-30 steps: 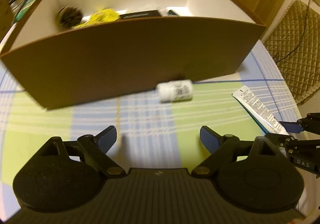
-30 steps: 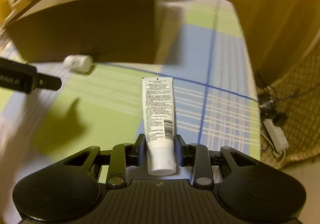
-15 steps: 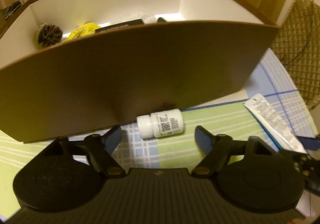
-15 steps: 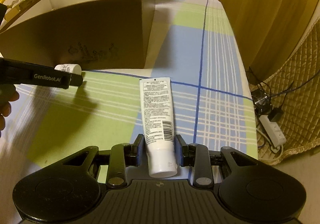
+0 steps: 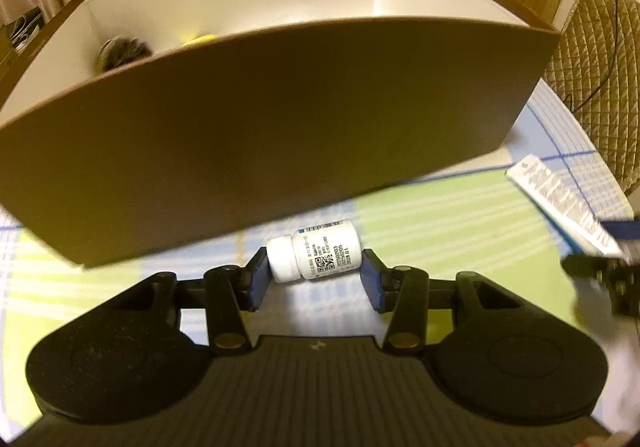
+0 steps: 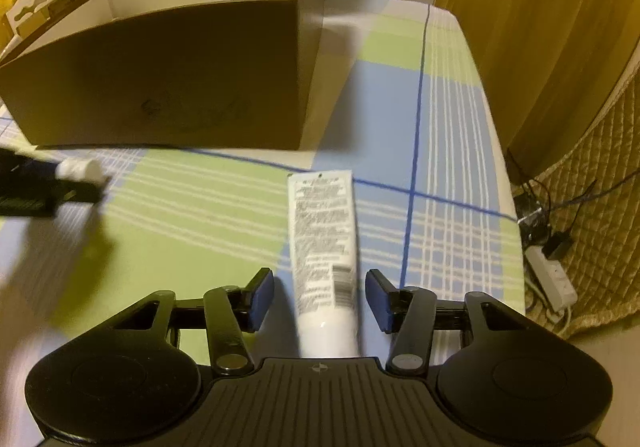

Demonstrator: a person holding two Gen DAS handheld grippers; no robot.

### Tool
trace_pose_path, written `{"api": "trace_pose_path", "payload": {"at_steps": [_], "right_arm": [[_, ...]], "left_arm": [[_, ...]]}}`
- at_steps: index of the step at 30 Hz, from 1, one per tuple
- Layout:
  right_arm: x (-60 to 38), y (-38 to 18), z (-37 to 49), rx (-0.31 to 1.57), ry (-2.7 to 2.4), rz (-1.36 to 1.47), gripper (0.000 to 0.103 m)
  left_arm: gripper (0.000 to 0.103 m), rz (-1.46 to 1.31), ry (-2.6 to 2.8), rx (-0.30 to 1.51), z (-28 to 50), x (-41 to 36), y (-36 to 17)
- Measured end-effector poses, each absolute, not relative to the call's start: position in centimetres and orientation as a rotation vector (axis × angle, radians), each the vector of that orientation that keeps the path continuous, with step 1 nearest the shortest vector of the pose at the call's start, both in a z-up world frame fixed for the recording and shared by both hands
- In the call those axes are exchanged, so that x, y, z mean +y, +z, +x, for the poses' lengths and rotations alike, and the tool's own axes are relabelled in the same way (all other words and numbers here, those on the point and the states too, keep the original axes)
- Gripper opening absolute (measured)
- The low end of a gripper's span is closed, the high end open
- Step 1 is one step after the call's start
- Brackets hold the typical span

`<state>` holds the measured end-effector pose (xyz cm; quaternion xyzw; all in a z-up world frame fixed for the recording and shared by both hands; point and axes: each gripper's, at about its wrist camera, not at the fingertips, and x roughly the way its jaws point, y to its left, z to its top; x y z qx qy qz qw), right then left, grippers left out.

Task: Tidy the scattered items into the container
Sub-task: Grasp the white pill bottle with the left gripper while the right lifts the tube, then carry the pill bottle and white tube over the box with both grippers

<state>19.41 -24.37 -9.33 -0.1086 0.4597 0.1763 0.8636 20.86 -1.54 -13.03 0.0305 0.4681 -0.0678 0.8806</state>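
Pill bottle point(image 5: 316, 250) lies at the box's point(image 5: 280, 119) foot, pinched by left gripper point(image 5: 312, 279); right gripper point(image 6: 320, 297) spread around tube point(image 6: 324, 243); checked bench point(image 6: 440, 151) open at 12 o'clock.

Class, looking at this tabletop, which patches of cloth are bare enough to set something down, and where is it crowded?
Free: the green cloth between pill bottle and tube, and the blue stretch right of the box. Crowded: the strip before the box, where the left gripper brackets the bottle.

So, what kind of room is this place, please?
Probably a room in a home: a table with a checked cloth, curtains beside it, a quilted chair, and a power strip on the floor.
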Motion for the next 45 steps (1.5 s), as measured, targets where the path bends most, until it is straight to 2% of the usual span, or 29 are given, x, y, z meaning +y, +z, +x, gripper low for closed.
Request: {"api": "trace_pose_path", "payload": {"at_steps": [16, 17, 20, 30, 36, 45], "right_arm": [[-24.0, -9.4, 21.3, 0.999, 0.354, -0.218, 0.048], [-24.0, -9.5, 21.2, 0.999, 0.357, -0.217, 0.047], [-23.9, -9.3, 20.6, 0.997, 0.379, -0.229, 0.033], [-22.9, -9.1, 16.4, 1.035, 0.457, -0.246, 0.032], [-22.0, -8.5, 14.0, 1.107, 0.565, -0.153, 0.031], [-18.8, -3.9, 13.4, 1.021, 0.713, -0.08, 0.031]], "left_arm": [[0.042, 0.053, -0.105, 1.047, 17.4, 1.7, -12.6], [0.042, 0.055, -0.107, 1.049, 17.3, 1.7, -12.6], [0.042, 0.055, -0.109, 1.051, 17.0, 1.8, -12.5], [0.042, 0.054, -0.128, 1.056, 15.0, 1.7, -12.3], [0.042, 0.046, -0.145, 1.057, 13.6, 2.2, -11.9], [0.042, 0.035, -0.171, 1.008, 12.1, 2.9, -8.8]]}}
